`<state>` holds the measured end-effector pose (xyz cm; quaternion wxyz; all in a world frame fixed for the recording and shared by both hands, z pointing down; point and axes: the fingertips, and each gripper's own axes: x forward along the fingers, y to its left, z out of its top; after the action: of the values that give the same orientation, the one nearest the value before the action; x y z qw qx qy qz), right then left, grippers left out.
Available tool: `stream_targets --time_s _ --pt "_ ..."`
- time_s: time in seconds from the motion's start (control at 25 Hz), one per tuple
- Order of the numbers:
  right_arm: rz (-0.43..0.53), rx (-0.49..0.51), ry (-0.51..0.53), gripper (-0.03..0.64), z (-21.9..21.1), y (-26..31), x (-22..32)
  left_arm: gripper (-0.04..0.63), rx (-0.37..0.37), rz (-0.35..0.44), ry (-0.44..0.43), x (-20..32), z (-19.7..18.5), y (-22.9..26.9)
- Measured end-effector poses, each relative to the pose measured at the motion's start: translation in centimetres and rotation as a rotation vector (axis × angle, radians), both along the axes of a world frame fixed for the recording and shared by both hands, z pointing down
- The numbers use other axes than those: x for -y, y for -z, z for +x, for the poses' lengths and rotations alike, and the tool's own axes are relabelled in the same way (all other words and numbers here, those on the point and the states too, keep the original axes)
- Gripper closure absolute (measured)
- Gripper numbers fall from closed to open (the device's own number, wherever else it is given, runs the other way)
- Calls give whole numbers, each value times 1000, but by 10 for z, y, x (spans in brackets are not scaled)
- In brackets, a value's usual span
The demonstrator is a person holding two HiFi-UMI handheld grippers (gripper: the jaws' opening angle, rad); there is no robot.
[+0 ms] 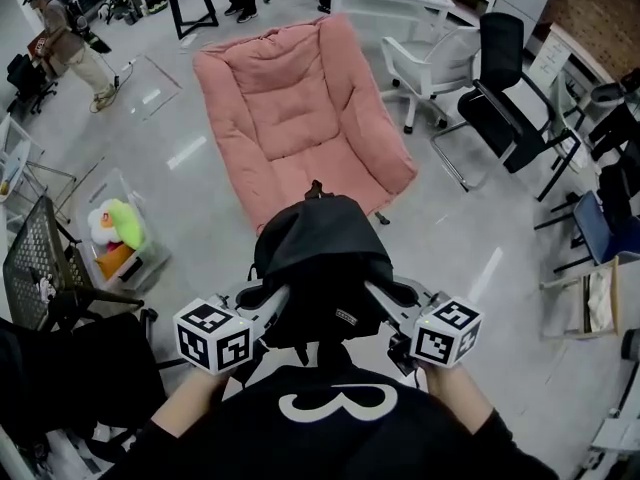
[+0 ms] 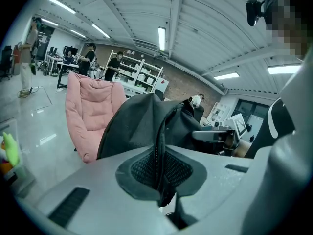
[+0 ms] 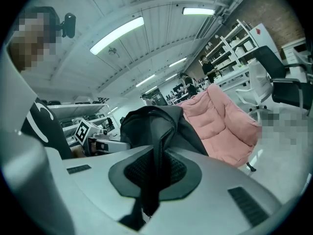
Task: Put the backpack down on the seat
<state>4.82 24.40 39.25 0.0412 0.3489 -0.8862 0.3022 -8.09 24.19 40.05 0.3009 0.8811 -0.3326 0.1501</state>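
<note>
I hold a black backpack [image 1: 320, 258] up in front of my chest, above the floor and just short of the pink cushioned seat [image 1: 300, 108]. My left gripper [image 1: 272, 298] is shut on a fold of the backpack's left side, and the dark strap runs between its jaws [image 2: 160, 173]. On the other side my right gripper [image 1: 378, 296] is shut on the backpack too, with black fabric pinched between its jaws [image 3: 155, 173]. The backpack [image 2: 146, 121] [image 3: 156, 124] hangs between both grippers. The pink seat [image 2: 93, 106] [image 3: 220, 121] stands empty behind it.
A white office chair [image 1: 430, 63] and a black office chair [image 1: 510, 98] stand right of the seat, with a blue chair [image 1: 600, 223] further right. A clear box of plush toys [image 1: 115, 238] and a wire rack [image 1: 40, 258] are at left. A person [image 1: 65, 43] stands far back.
</note>
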Motion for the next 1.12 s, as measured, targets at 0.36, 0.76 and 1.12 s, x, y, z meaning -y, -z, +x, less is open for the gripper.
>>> stream_targets --time_s 0.36,0.76,1.12 --pt "-21 35 4 591 22 -16 89 578 41 -40 -5 90 22 -14" --pt "-7 32 -18 591 40 -14 150 578 40 -36 3 148 41 -14" --pt "28 -2 -42 591 45 2 196 578 -2 -4 0 193 46 -2"
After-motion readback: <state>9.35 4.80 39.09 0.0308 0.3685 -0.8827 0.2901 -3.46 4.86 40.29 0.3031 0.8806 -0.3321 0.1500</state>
